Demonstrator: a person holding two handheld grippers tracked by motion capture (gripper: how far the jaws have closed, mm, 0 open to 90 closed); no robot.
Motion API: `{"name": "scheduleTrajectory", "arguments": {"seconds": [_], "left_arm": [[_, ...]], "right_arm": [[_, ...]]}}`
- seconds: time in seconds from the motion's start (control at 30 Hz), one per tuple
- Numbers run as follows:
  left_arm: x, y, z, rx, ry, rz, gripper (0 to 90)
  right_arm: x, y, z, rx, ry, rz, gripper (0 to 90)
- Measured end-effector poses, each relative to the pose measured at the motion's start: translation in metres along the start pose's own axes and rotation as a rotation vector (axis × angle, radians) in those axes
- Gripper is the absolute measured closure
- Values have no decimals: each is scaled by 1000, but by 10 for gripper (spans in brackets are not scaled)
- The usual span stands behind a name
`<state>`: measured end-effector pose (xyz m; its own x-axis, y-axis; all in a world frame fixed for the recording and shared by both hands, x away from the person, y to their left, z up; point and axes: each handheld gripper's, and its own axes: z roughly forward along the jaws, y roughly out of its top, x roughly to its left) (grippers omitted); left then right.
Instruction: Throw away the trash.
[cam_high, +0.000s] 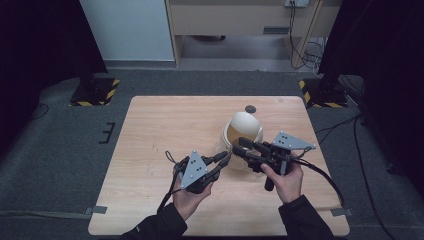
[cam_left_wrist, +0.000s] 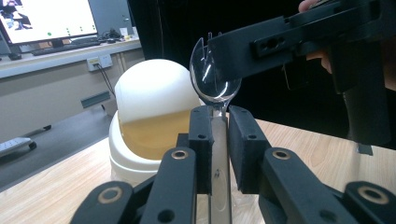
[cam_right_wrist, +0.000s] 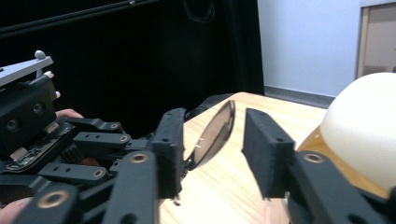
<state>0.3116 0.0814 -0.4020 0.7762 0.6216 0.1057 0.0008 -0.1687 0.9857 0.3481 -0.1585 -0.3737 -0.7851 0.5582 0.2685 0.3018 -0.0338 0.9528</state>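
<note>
A clear plastic spoon (cam_left_wrist: 213, 81) stands upright, its handle clamped between the jaws of my left gripper (cam_left_wrist: 220, 116), which is shut on it. The spoon's bowl (cam_right_wrist: 214, 133) sits in the gap of my right gripper (cam_right_wrist: 212, 119), whose jaws are open and stand on either side of it. A white bin with a domed swing lid (cam_high: 243, 132) sits just behind both grippers; the same bin (cam_left_wrist: 152, 121) has an amber band below the dome. In the high view, left gripper (cam_high: 226, 159) and right gripper (cam_high: 239, 147) meet tip to tip in front of the bin.
The wooden table (cam_high: 150, 140) carries a small dark round object (cam_high: 250, 108) behind the bin. Black stand bases with hazard stripes (cam_high: 95, 90) sit on the floor past the far corners. A cable (cam_high: 325, 175) trails from the right gripper.
</note>
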Motion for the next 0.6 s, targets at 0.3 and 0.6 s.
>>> {"name": "scheduleTrajectory", "arguments": {"seconds": [0.3, 0.6], "left_arm": [[-3, -2, 1, 9, -15, -19, 778], [14, -8, -15, 37, 21, -103, 641]], "right_arm": [[2, 0, -3, 1, 40, 21, 841], [-2, 10, -14, -40, 11, -7, 847]]}}
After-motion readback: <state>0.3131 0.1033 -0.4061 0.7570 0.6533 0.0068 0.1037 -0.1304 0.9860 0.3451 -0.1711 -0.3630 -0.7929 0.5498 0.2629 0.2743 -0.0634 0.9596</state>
